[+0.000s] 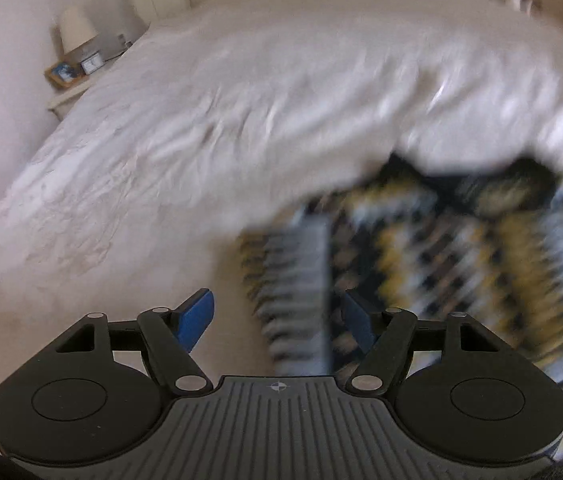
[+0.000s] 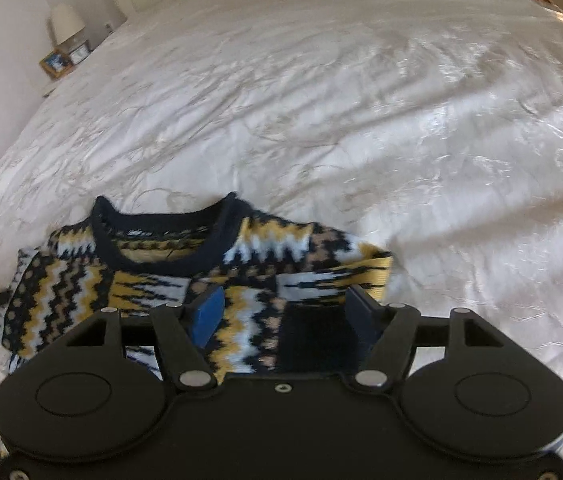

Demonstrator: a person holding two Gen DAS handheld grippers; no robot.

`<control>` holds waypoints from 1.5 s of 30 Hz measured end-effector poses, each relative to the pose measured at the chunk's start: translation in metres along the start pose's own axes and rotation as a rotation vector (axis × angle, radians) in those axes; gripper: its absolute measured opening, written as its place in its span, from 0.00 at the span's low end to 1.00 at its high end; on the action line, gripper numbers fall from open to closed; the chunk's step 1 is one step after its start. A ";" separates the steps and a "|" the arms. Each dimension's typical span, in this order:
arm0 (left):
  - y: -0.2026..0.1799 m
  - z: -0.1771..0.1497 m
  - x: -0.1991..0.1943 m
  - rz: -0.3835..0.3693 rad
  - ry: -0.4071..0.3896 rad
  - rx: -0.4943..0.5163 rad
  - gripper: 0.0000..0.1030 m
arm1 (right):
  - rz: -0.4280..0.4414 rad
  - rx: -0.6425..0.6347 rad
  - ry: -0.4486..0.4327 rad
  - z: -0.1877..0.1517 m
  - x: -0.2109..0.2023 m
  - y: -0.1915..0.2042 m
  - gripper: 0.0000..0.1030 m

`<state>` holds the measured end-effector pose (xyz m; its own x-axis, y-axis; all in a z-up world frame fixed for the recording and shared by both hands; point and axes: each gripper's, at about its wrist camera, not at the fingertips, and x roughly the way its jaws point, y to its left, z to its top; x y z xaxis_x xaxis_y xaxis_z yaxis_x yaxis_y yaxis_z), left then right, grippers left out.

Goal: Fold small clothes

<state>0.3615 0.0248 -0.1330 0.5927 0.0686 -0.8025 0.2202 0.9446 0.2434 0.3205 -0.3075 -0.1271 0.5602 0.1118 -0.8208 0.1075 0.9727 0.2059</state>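
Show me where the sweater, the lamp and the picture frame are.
sweater [image 2: 265, 248]: right wrist view, patterned chest below the collar.
lamp [image 2: 66, 20]: right wrist view, its pale shade.
picture frame [image 2: 54, 63]: right wrist view, blue picture.

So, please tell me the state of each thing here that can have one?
Sweater: partly folded, lying on the bed, not gripped.
Left gripper: jaws open, nothing held.
Right gripper: jaws open over the sweater.
Bedspread: wrinkled, spread out.

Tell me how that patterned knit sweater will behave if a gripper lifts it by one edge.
The sweater is soft knit lying folded on the bedspread, so it would probably droop and unfold. Its textured knit likely resists slipping from the pads.
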 end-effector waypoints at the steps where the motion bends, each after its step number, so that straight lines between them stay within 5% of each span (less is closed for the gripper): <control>1: 0.005 -0.005 0.014 0.024 0.042 -0.015 0.70 | 0.002 -0.009 0.005 -0.001 0.001 0.003 0.68; 4: 0.024 -0.011 0.040 0.027 0.109 -0.094 0.87 | 0.010 -0.038 0.037 -0.004 0.007 0.010 0.68; 7: 0.033 -0.003 0.029 0.047 0.062 -0.098 0.86 | 0.000 -0.059 0.052 -0.010 0.012 0.014 0.68; 12: 0.054 0.010 -0.006 0.075 -0.052 -0.242 0.84 | -0.023 -0.051 0.033 -0.017 0.004 0.015 0.68; 18: 0.003 0.020 -0.020 -0.095 -0.116 -0.067 0.85 | 0.049 -0.093 0.007 -0.018 0.004 0.032 0.68; 23: -0.021 0.015 0.013 -0.117 -0.029 0.009 0.85 | 0.070 -0.120 0.064 -0.020 0.031 0.038 0.76; 26: -0.017 0.007 0.037 -0.112 0.051 -0.009 0.92 | -0.018 -0.094 0.123 -0.025 0.050 0.025 0.78; 27: -0.012 0.005 0.045 -0.122 0.068 -0.040 1.00 | -0.044 -0.086 0.131 -0.027 0.054 0.019 0.85; 30: 0.000 0.001 0.054 -0.157 0.096 -0.105 1.00 | -0.106 -0.055 0.159 -0.033 0.061 0.004 0.98; 38: 0.006 -0.001 0.030 -0.162 0.059 -0.114 0.99 | -0.103 0.024 0.159 -0.046 0.050 -0.012 0.99; 45: 0.002 -0.029 -0.029 -0.183 0.028 -0.104 0.99 | -0.065 0.076 0.112 -0.059 0.007 -0.007 0.99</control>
<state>0.3222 0.0340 -0.1256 0.5280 -0.0996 -0.8434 0.2402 0.9701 0.0358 0.2751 -0.3013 -0.1654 0.4551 0.0749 -0.8873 0.2048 0.9609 0.1862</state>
